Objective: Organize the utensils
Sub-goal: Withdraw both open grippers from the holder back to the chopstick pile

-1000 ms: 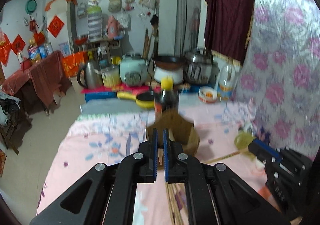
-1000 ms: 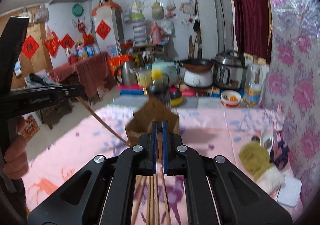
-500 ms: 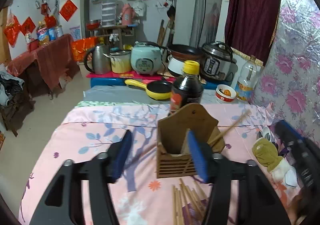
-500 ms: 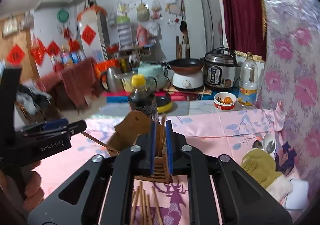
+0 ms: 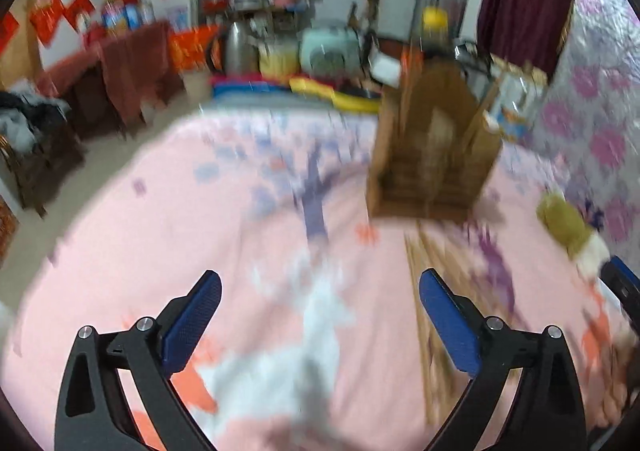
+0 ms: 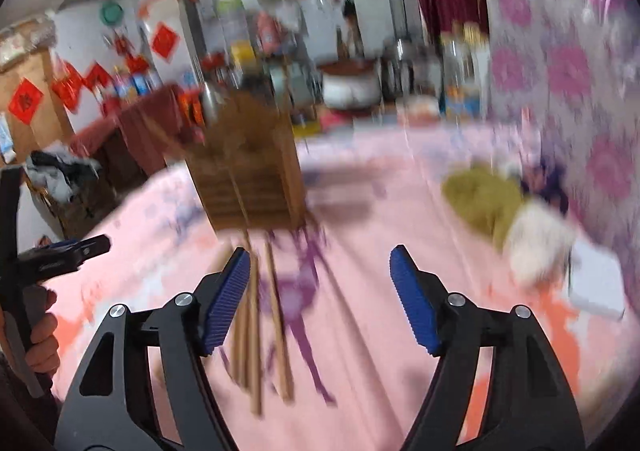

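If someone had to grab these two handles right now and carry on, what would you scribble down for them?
Left gripper: jaws wide open, holding nothing.
Right gripper: jaws wide open, holding nothing.
Wooden holder stands upright on the pink cloth, with some sticks apparently in it already; the blur hides the count.
Loose chopsticks lie on the cloth in front of the holder, nearest the right gripper.
Left: pick those up and drop them into the holder.

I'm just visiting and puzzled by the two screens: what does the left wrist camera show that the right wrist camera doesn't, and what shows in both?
Only the left wrist view shows the open left gripper from behind.

Only the right wrist view shows the open right gripper from behind, a white pad and the hand holding the other tool.

Both show the wooden utensil holder, the loose chopsticks on the pink tablecloth and the green mitt.
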`<state>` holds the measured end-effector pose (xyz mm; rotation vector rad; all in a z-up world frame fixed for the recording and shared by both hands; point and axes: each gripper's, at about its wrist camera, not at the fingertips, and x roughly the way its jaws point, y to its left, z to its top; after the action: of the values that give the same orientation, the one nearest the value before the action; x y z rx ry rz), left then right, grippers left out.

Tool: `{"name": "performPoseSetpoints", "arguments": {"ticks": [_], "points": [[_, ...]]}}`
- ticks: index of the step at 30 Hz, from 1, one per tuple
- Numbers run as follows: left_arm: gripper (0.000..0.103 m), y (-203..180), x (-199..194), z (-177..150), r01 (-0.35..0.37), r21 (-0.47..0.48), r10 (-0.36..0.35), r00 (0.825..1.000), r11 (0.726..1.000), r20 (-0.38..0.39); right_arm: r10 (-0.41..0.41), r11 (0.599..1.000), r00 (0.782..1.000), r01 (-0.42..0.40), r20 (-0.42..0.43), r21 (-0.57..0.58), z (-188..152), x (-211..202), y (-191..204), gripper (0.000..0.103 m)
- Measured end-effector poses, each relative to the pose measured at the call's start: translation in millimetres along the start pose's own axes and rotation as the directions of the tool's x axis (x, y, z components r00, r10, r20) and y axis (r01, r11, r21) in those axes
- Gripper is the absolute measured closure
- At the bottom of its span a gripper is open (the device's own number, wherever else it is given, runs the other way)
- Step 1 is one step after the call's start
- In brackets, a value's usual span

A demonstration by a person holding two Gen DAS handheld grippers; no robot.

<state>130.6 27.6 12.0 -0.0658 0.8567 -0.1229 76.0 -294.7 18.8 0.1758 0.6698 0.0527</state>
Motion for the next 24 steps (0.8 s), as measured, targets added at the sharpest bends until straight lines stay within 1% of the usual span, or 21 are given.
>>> {"name": "performPoseSetpoints", "arguments": {"ticks": [1,2,3,5,10,13,19,22,24], "points": [[0.006,2,7,-7,-0.002,0.004,0.002,0.999,1.0,-0.052,0.01,1.0,1.0,-0.009,-0.016,0.012,-2,3,-3,0.032],[0.006,3,12,-12,0.024,0.012,-0.023,0.995,1.0,-0.092,0.026,0.999,0.999,-0.025,-0.024,0.033,-3,5,-6,0.032],[0.006,2,11,-14,0.054,0.011,-0.053,0.994,0.998,-0.096,0.041,0.998,0.999,-0.039,-0.033,0.051,-3,6,-8,0.032],[0.006,-4,10,-20,0.073,0.021,-0.071,0.993,0.997,-0.095,0.058,0.996,0.998,-0.056,-0.037,0.063,-5,7,-9,0.032],[0.006,-28,9,-30,0.096,0.136,-0.08,0.99,0.986,-0.116,0.03,0.999,0.998,-0.028,-0.051,0.043,-7,9,-4,0.03],[0.006,-47,12,-39,0.122,0.199,-0.094,0.985,0.972,-0.145,0.024,0.999,0.998,-0.021,-0.058,0.045,-9,10,-4,0.03],[0.006,-65,26,-52,0.143,0.286,-0.086,0.976,0.948,-0.201,0.017,0.998,0.998,-0.013,-0.062,0.057,-8,12,-8,0.029],[0.006,-70,32,-57,0.125,0.317,-0.057,0.975,0.94,-0.214,0.013,0.998,0.998,-0.009,-0.066,0.058,-8,13,-8,0.029],[0.006,-70,36,-58,0.122,0.32,-0.049,0.973,0.939,-0.226,0.012,0.998,0.998,-0.008,-0.067,0.06,-8,13,-8,0.029]]}}
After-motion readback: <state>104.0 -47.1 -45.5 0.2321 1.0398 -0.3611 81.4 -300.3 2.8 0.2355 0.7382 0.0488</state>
